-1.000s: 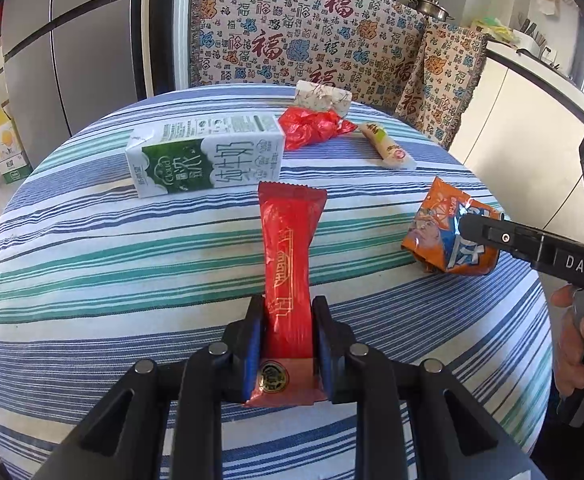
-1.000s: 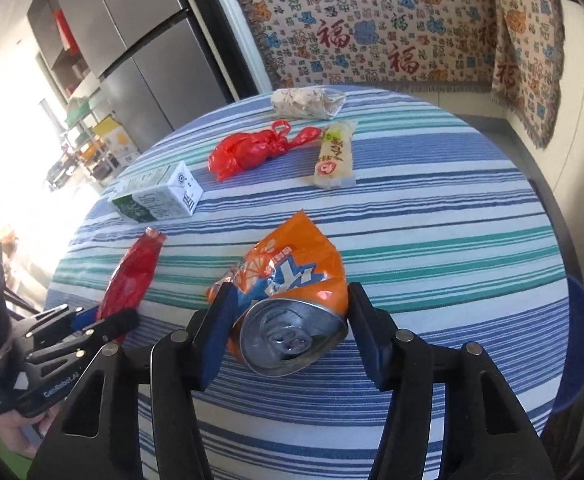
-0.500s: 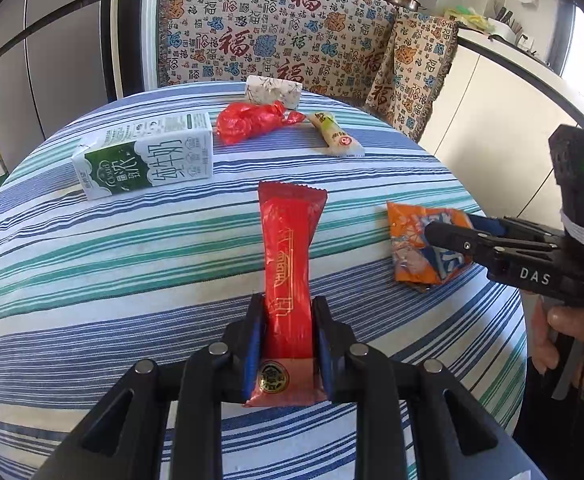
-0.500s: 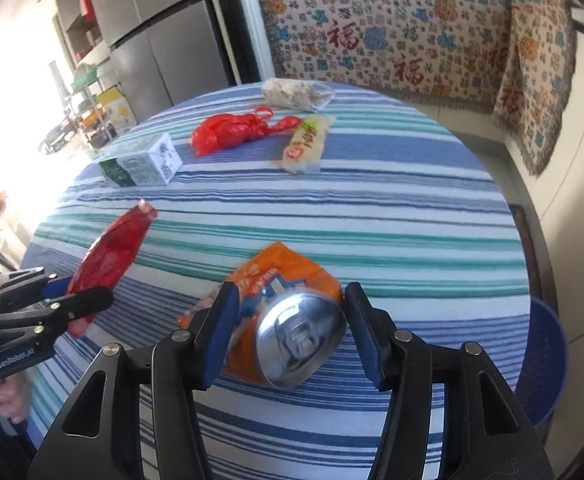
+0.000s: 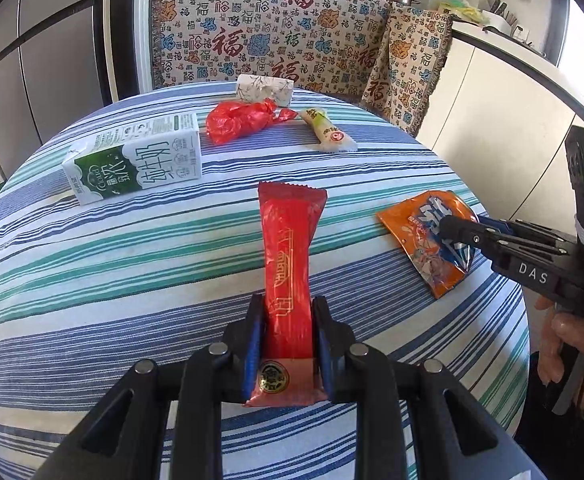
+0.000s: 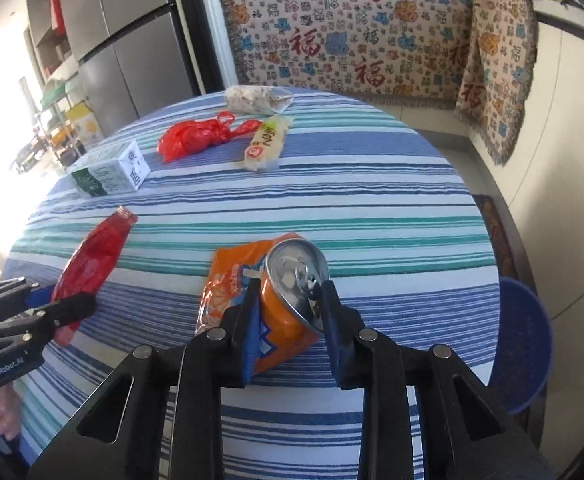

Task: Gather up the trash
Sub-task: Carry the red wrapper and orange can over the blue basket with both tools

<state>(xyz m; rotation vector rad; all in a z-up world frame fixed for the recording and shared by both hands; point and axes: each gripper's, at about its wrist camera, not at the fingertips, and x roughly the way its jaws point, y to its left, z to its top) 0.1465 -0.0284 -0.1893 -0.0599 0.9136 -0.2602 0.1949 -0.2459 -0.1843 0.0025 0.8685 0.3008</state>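
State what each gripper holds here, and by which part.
Left gripper: long red wrapper, gripped near its sealed bottom end. Right gripper: jaws closing on the crushed orange can, fingers pressing its sides just below the top rim.

Table (image 5: 91, 264): milk carton (image 5: 135, 166) far left; knotted bag (image 5: 239, 122) behind it (tissue pack (image 5: 265, 89) beyond); snack stick (image 5: 328, 134) right; crushed can (image 6: 292, 300) near right edge.
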